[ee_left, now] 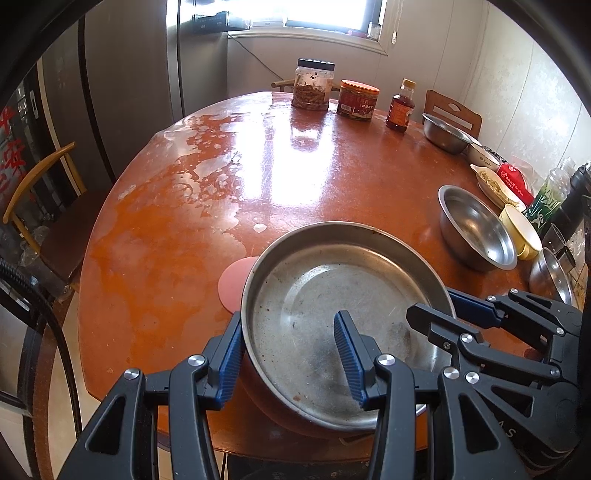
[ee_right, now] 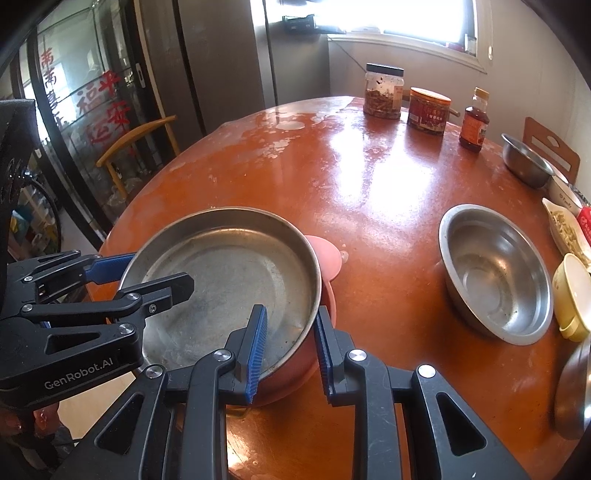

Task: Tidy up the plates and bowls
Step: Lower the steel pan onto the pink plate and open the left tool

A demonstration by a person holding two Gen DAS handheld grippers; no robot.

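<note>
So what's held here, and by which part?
The steel pan: left gripper and right gripper each straddle its rim on opposite sides.

At the far edge of the round orange-brown table [ee_left: 192, 206] stand a black-lidded clear jar [ee_left: 313, 85] of dried brown food, a red-labelled tub [ee_left: 357, 99] and a small bottle [ee_left: 400, 107] of dark sauce. A wooden chair [ee_left: 35, 206] stands at the table's left side, and another chair back [ee_left: 454, 110] shows at its far right. A green-labelled bottle [ee_left: 552, 192] and a red packet [ee_left: 515, 181] sit along the right edge, below a bright window [ee_left: 317, 13].
</note>
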